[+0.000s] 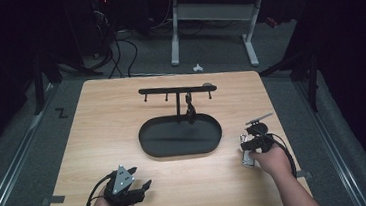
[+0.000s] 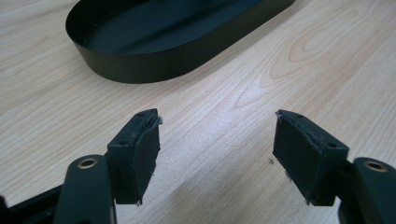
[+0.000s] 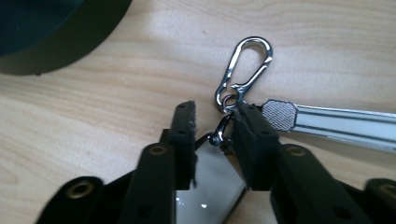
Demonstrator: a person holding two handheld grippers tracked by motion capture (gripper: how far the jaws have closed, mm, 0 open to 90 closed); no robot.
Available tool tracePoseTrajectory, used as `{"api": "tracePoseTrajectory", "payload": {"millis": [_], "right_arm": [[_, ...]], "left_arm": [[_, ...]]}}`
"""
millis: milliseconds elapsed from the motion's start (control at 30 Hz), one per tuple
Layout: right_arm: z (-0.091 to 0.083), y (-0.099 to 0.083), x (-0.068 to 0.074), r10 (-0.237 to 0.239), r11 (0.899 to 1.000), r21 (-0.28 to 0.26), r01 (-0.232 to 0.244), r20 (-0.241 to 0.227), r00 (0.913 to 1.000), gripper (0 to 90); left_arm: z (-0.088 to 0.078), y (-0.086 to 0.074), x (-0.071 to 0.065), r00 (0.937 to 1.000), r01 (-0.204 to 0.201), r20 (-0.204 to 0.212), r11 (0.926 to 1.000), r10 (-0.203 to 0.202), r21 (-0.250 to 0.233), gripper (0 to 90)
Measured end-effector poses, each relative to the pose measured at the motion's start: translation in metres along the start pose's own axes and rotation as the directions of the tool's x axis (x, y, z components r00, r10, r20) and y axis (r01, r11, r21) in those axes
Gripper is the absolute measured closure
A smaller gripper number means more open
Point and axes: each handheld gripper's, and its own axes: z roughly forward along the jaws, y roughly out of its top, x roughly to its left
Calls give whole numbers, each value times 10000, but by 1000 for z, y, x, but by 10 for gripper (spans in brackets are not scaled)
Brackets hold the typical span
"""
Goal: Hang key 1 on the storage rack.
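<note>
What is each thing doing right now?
Left claw: open, nothing between its jaws.
Right claw: jaws close around the keychain, grip not clear.
Keychain: lying flat on the table.
Black tray: looks empty.
Hook rack: upright, one dark thing hanging from it.

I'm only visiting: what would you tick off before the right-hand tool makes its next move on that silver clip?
1. Small ring sits between the right gripper fingers: ok.
2. Both fingers press on the ring: not ok, a gap shows on one side.
3. Silver clip lies free on the table: ok.
4. Rack has a spare hook: ok, with one hanging item.
5. Left gripper is open, empty and well aside: ok.
6. Ring is clear of the striped bar: cannot tell.
</note>
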Motion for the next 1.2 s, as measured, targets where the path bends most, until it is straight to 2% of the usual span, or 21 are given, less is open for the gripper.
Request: {"api": "tracePoseTrajectory", "payload": {"millis": [233,267,367,400,433,500,633,733,900,1000,1067,1100,1200], "right_arm": [[-11,-29,4,-332,9994,-21,331,-146,9993,761],[-14,-39,7,-429,9990,-88,427,-228,9988,758],[-19,-49,11,-601,9979,-237,596,-237,9979,725],[-19,-49,11,-601,9979,-237,596,-237,9979,725],[-23,-49,15,-789,9957,-503,781,-144,9968,703],[-25,-48,16,-868,9948,-544,863,-69,9962,692],[-24,-36,19,-1096,9915,-706,1089,-59,9940,656],[-17,-27,16,-1085,9921,-644,1079,-49,9941,630],[0,-22,11,-930,9956,-97,929,-76,9956,572],[0,-24,11,-1032,9946,-156,1031,-67,9946,591],[0,-25,11,-1177,9928,-195,1178,21,9930,657],[-2,-28,11,-1432,9896,-147,1433,70,9897,700],[-2,-30,10,-1539,9880,-150,1540,50,9881,720]], "left_arm": [[3,1,-4,9998,-198,66,9997,197,117,319],[3,1,-4,9997,-218,81,9997,217,129,320],[4,2,-5,9996,-257,101,9996,256,127,320],[4,2,-5,9996,-257,101,9996,256,127,320],[4,2,-5,9996,-259,103,9996,257,145,319],[4,2,-5,9996,-277,90,9995,275,168,320],[3,2,-5,9997,-240,77,9996,239,123,321],[3,1,-4,9997,-241,93,9996,240,170,321],[3,1,-3,9997,-237,101,9996,235,161,321],[3,1,-3,9997,-206,109,9997,204,134,321],[3,1,-3,9996,-239,123,9995,237,184,321],[4,1,-4,9996,-240,120,9996,238,144,321],[4,1,-4,9995,-273,138,9995,271,168,321]]}}
